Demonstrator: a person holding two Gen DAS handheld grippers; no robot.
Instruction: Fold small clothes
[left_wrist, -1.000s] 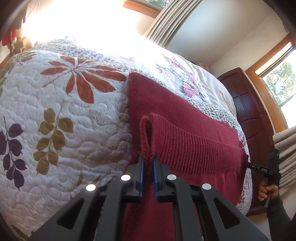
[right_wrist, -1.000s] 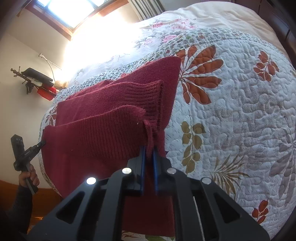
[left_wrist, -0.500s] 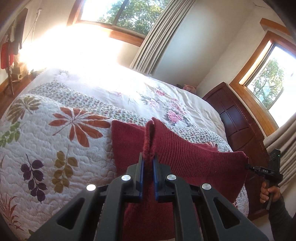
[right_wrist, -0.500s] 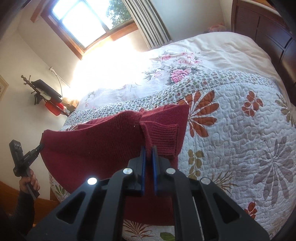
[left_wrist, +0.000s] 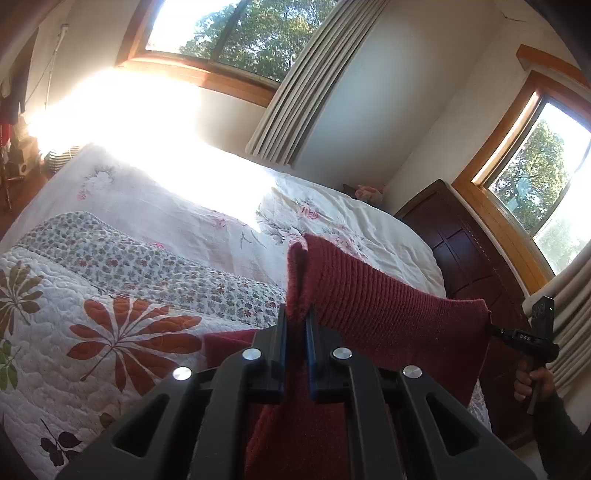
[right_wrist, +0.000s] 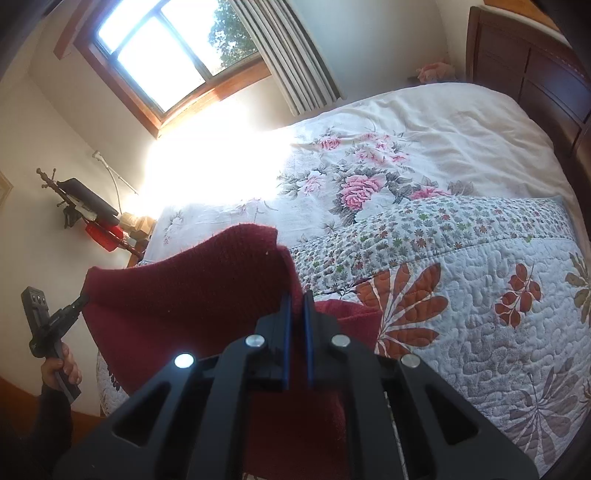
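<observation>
Left wrist view, bottom centre: the left tongs (left_wrist: 295, 325) are clenched on an edge of the dark red knitted garment (left_wrist: 388, 314), with fabric pinched between the blue pads. From there the knit stretches across to the right of the frame, where the right tongs (left_wrist: 493, 329) grip its far corner; the right hand (left_wrist: 533, 380) holds that tool at the right edge.

Right wrist view, bottom centre: the right tongs (right_wrist: 296, 306) are likewise clenched on the dark red knitted garment (right_wrist: 192, 295). Its far corner, at the left of the frame, is pinched by the left tongs (right_wrist: 83, 298), held by the left hand (right_wrist: 61, 365).

The garment hangs raised between both tools, its lower part resting on the floral quilt (left_wrist: 92, 321) of the bed. Beyond lie a white flowered sheet (right_wrist: 369, 162), a dark wooden headboard (left_wrist: 465, 251), curtains (left_wrist: 295, 81) and windows (right_wrist: 162, 48).
</observation>
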